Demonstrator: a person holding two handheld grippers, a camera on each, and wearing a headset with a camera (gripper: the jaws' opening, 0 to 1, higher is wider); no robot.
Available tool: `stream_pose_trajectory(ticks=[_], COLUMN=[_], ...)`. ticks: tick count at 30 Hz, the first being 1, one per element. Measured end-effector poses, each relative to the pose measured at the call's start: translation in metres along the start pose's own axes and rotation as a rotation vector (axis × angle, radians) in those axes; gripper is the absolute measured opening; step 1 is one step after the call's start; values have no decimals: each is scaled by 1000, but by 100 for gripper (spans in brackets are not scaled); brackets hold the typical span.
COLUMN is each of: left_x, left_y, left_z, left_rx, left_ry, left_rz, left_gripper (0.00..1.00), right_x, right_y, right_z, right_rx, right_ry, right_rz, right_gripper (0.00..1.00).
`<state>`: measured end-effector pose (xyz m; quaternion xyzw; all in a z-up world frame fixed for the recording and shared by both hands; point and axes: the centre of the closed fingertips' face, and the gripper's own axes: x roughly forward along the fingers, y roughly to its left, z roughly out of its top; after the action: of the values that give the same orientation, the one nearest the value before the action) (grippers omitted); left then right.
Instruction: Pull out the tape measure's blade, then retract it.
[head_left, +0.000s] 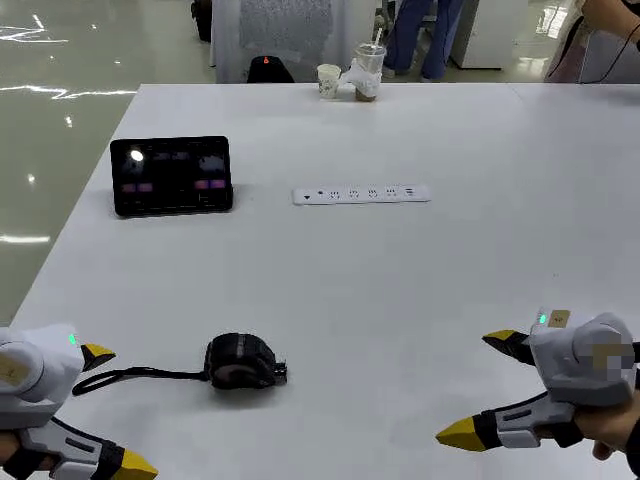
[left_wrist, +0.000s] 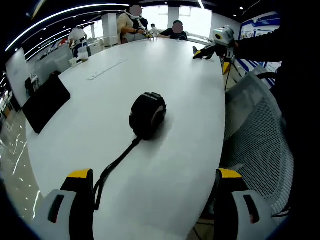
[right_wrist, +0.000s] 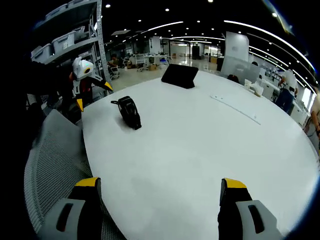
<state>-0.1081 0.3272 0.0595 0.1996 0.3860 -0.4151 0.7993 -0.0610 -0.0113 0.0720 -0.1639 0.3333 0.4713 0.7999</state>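
I take this for a big open-plan lab or office floor, not a home. I'm working at a long white table (head_left: 420, 290). A white power strip (head_left: 361, 194) lies on it, and a black tablet (head_left: 171, 175) is propped up showing coloured tiles. A paper cup (head_left: 328, 80) and a clear plastic drink cup (head_left: 370, 60) sit at its far edge. Beyond is a polished, reflective floor (head_left: 60, 120).

In the right gripper view I see metal shelving (right_wrist: 98, 35) loaded with storage bins (right_wrist: 67, 39) and long ceiling light strips (right_wrist: 167, 24). Far back there may be more desks, though they're too small to be sure. A grey mesh office chair (left_wrist: 255, 130) stands at the table's edge, and people (left_wrist: 127, 25) sit at its far end.
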Motion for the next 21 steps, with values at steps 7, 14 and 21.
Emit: stream_pose_trajectory(ticks=[7,14,21], left_x=[11,22,34], left_y=[0,9,13], left_z=[12,27,43], left_rx=[120,202,245], left_ry=[41,66,94], left_rz=[-49,-59,-60], left_gripper=[99,99,95], right_x=[13,25,37], right_y=[5,8,0], right_z=[10,17,26], right_rx=[-70,-63,-4], right_ry=[2,-30,-76], right_rz=[24,46,57], right_gripper=[99,99,99])
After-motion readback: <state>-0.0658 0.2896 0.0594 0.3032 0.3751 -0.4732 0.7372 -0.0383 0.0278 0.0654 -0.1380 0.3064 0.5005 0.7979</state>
